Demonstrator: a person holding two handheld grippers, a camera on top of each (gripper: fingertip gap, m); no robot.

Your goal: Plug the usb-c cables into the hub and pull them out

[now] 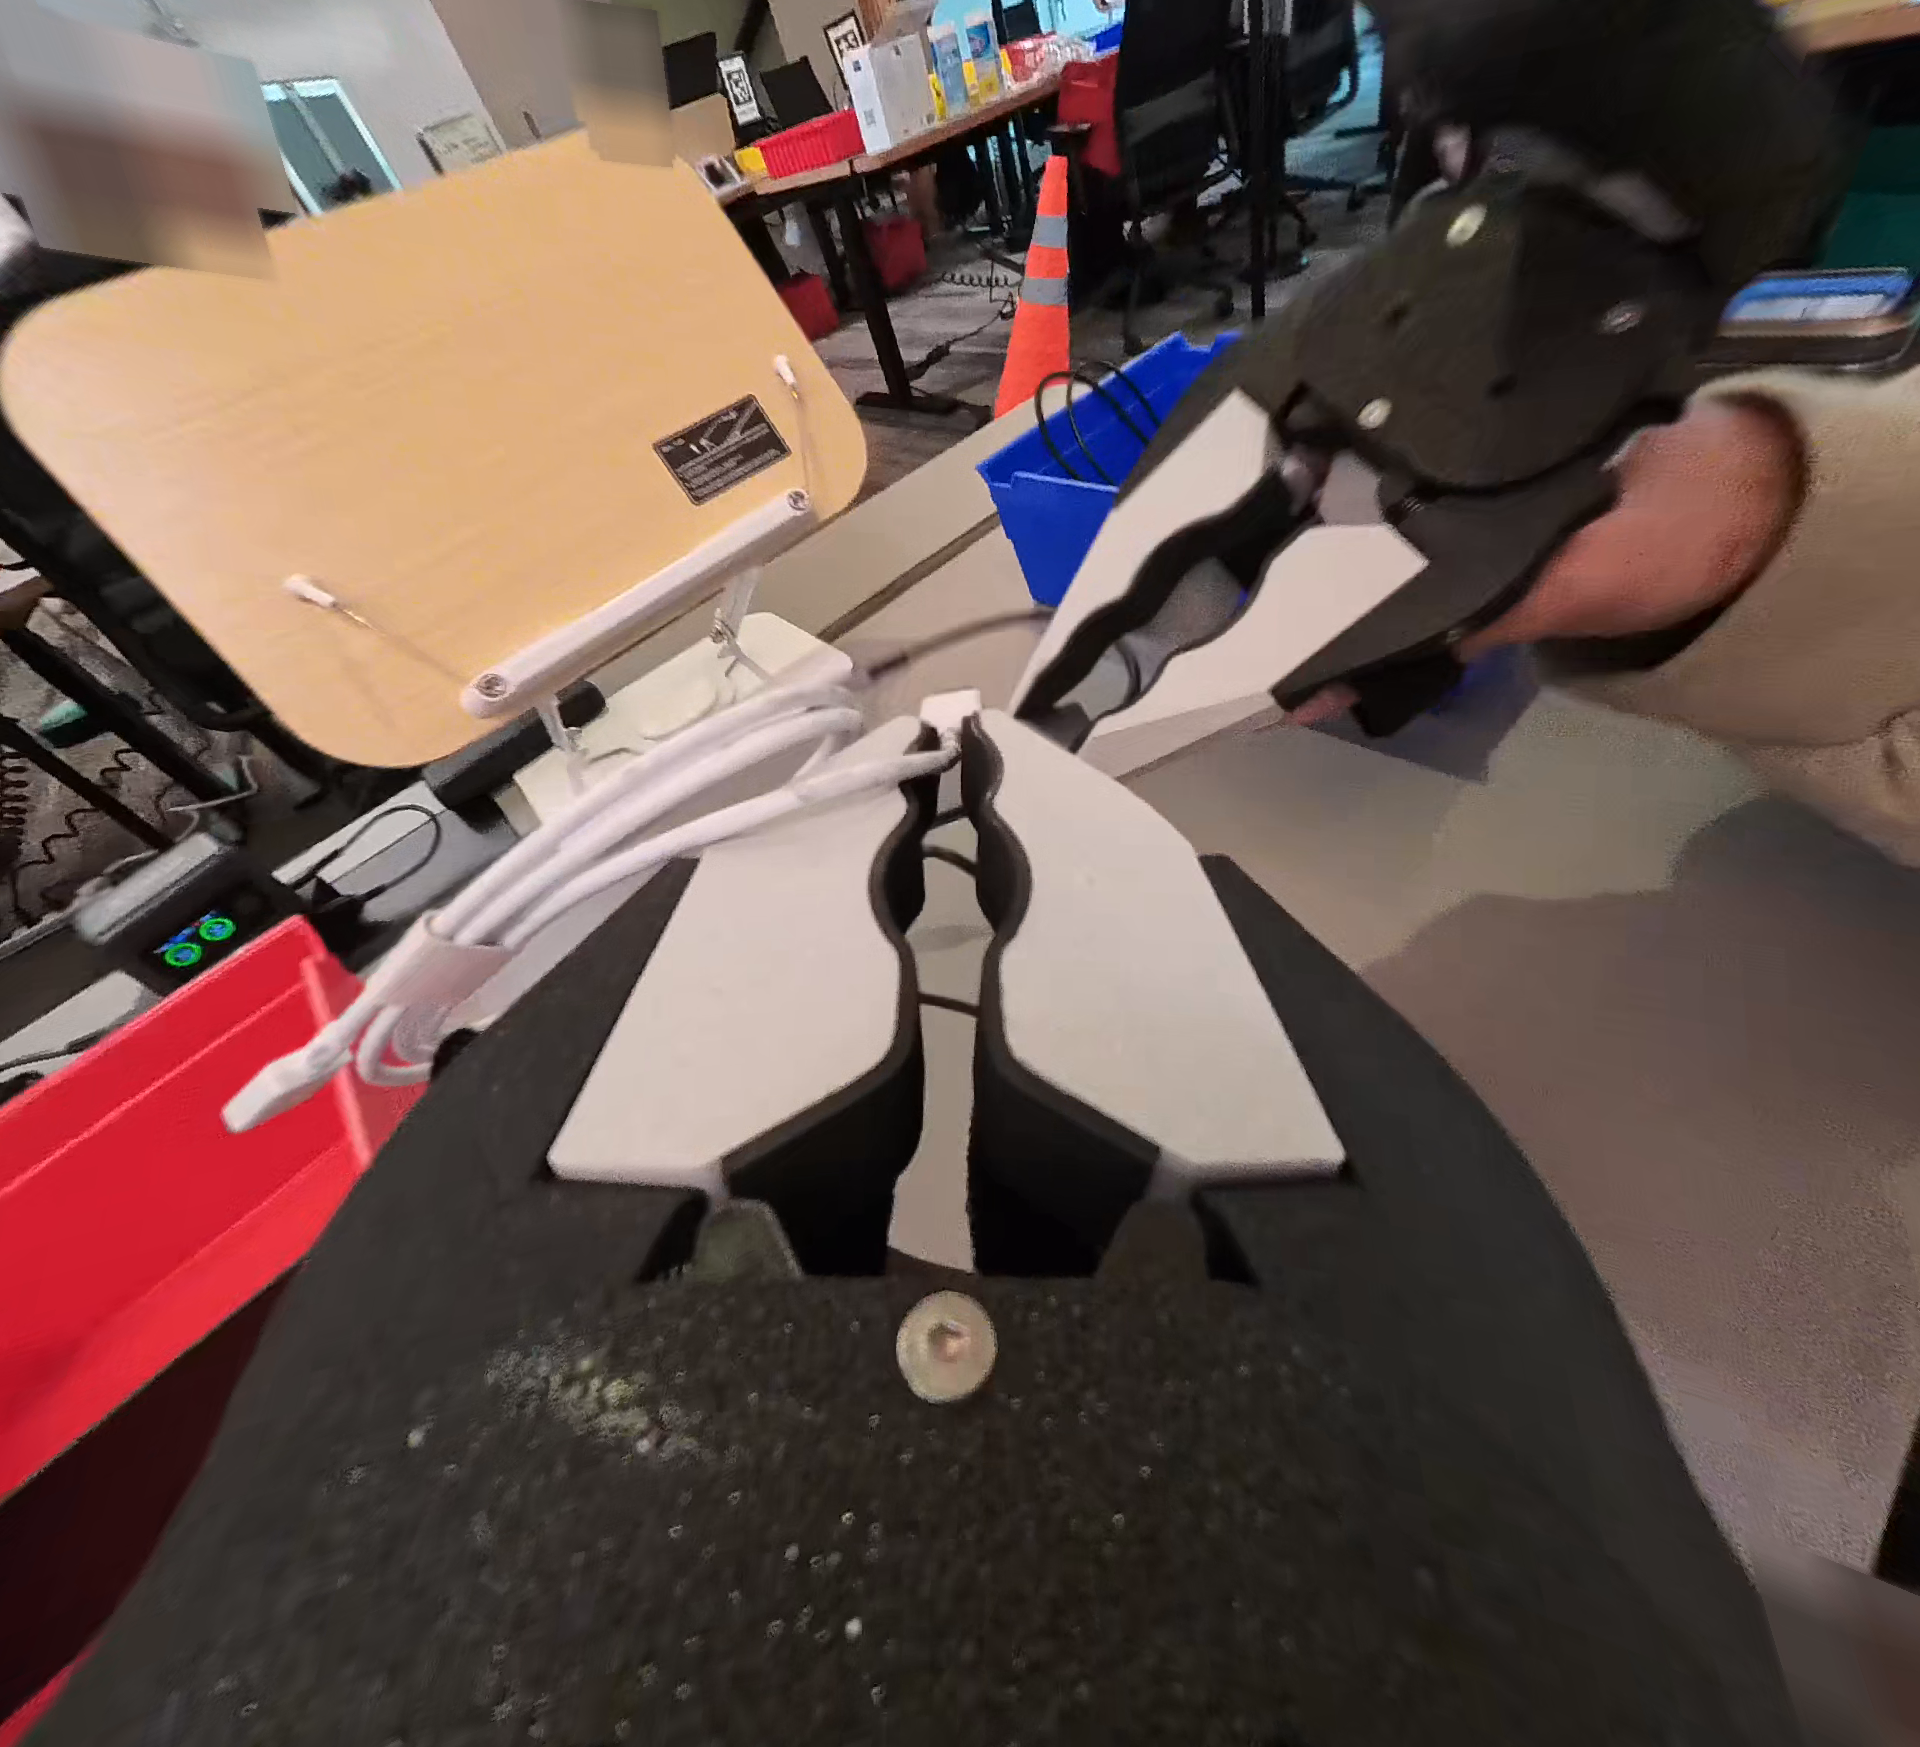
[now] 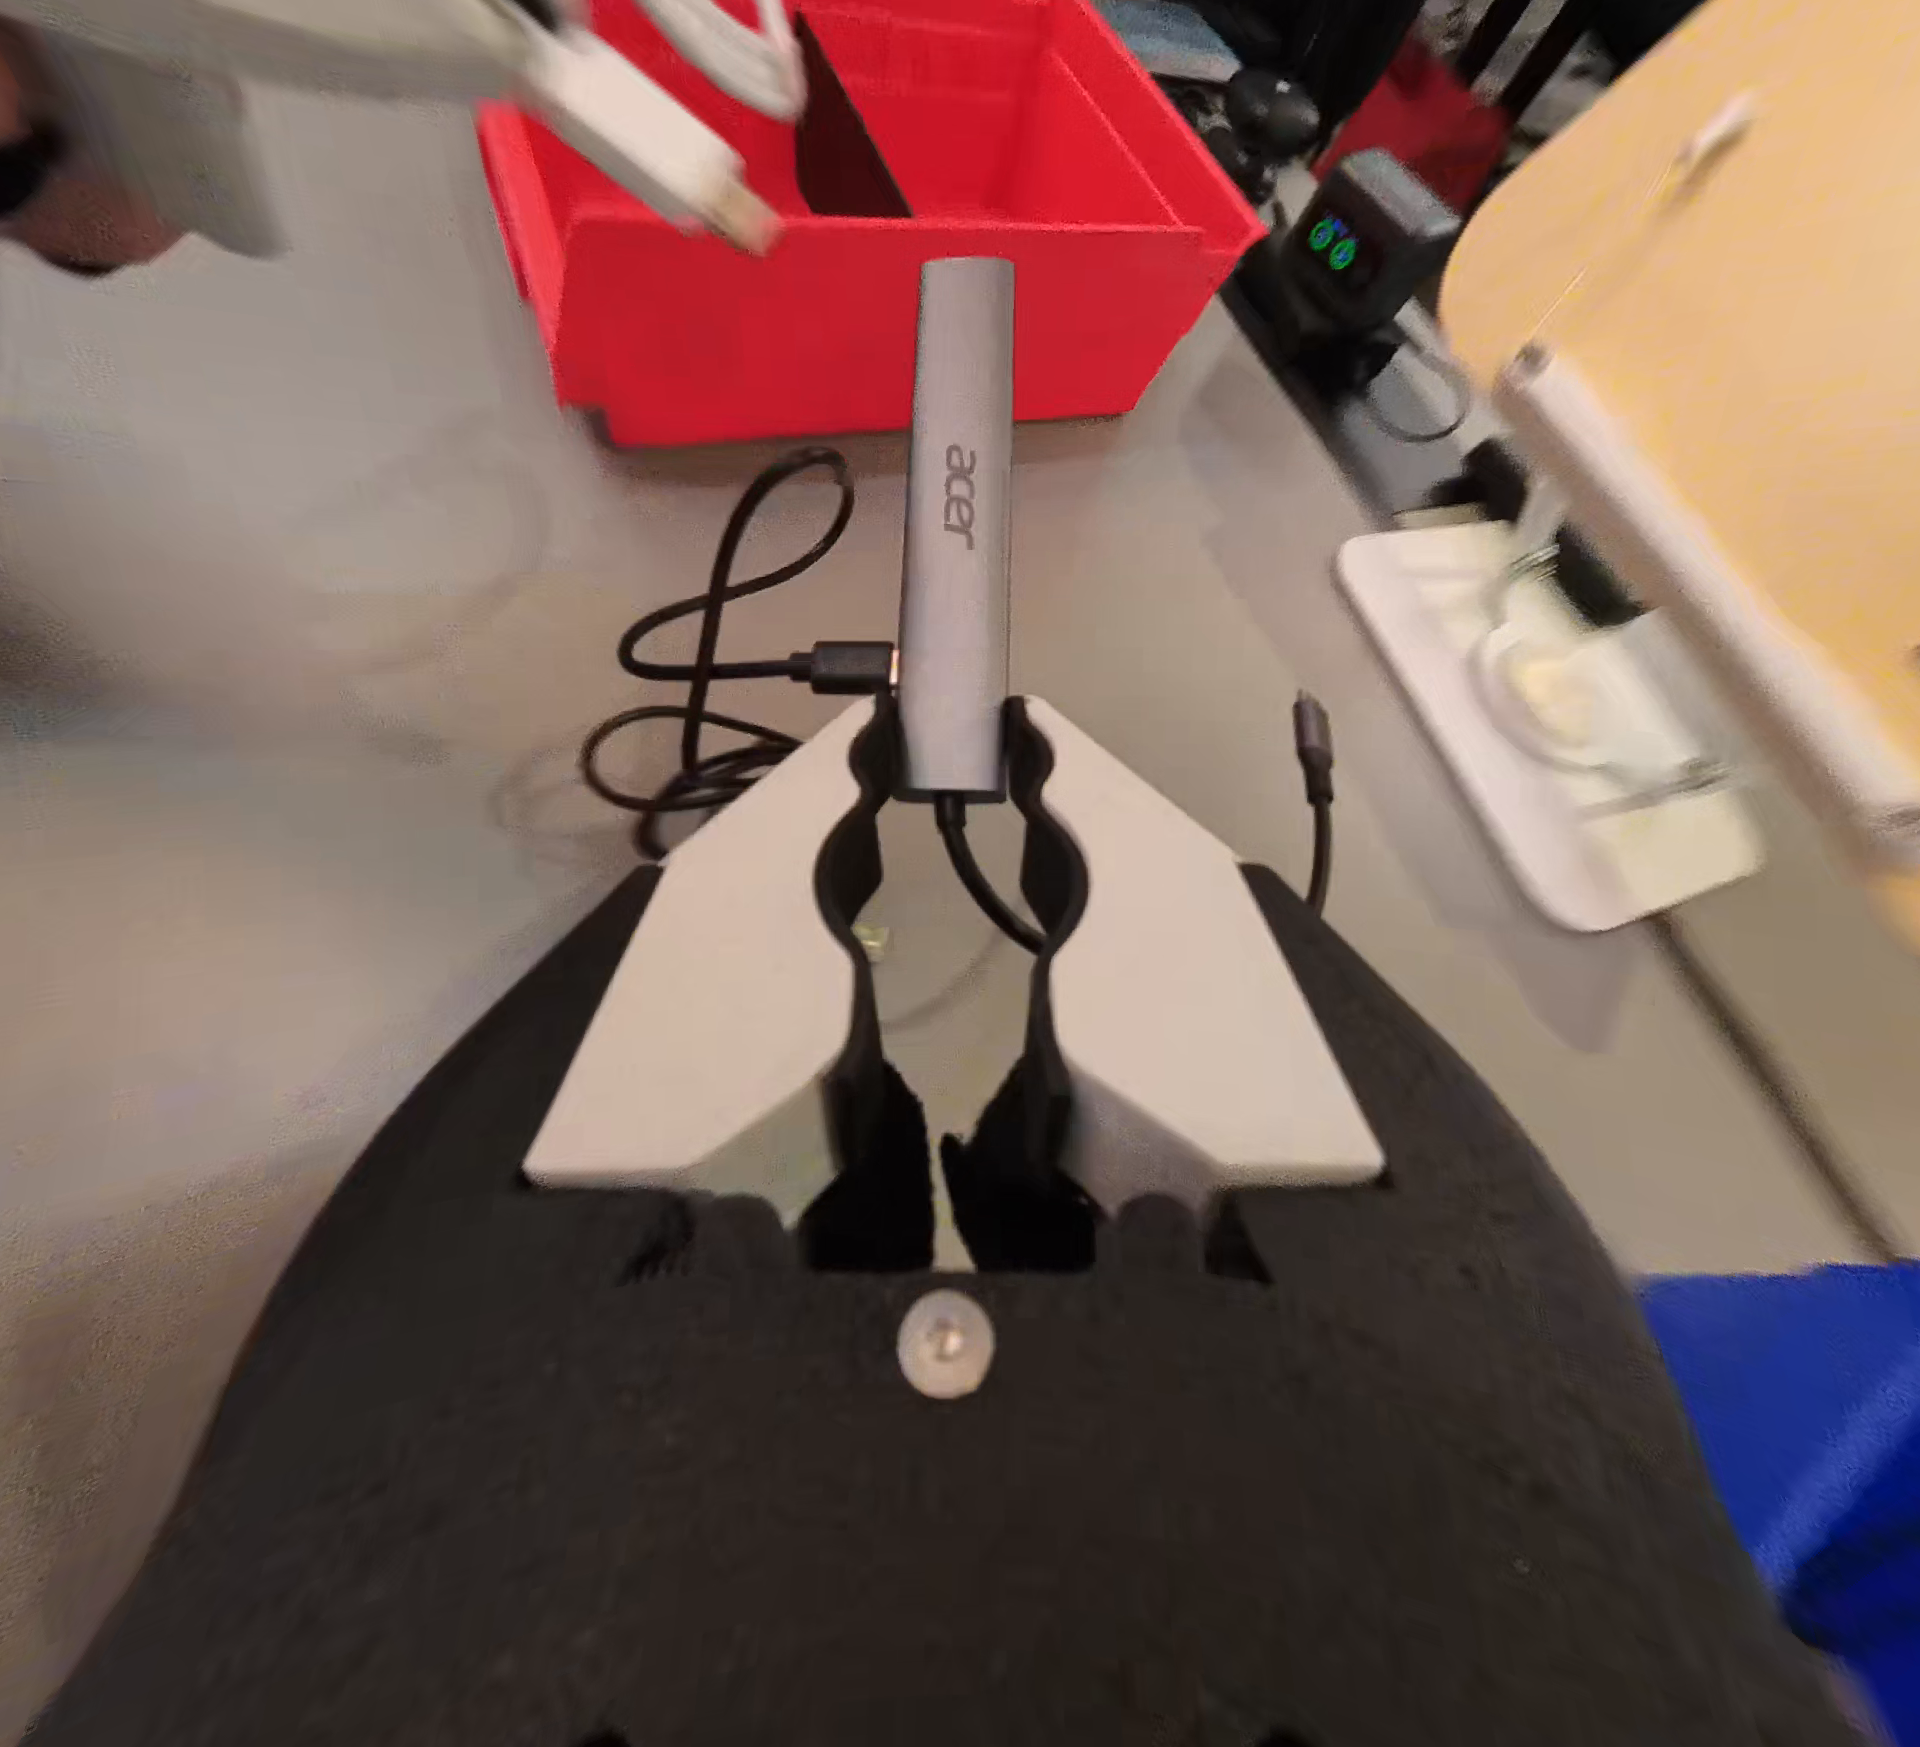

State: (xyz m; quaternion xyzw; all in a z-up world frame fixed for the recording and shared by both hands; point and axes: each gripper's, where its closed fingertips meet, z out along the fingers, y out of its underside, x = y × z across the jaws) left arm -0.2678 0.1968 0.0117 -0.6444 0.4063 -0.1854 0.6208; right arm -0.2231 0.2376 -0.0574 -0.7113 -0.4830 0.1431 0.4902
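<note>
Gripping the slim grey metal hub (image 2: 956,534) by its near end, the right gripper (image 2: 951,741) has its jaws closed on the body, cable tail running back between them; hub points away over the grey counter (image 2: 312,554). A black usb-c cable (image 2: 717,648) is already seated in the hub's left side, its slack looped on the counter; a second dark plug on a cable (image 2: 1311,741) sits loose just right of the jaws. Left gripper (image 1: 951,731) has jaws nearly shut, pinching the white plug (image 1: 951,708) of a coiled white cable (image 1: 665,793), the bundle hanging off to its left. In the right wrist view that plug (image 2: 717,191) is blurred, up left of the hub, apart from it, over the red plastic bin (image 2: 883,347). Step looks like bringing the white plug in for insertion. Next move needs lining the plug tip square to a free side port while the right holds steady; which port is free I can't tell. Farther off: tan wooden stand board (image 1: 416,450), blue bin (image 1: 1070,492).
</note>
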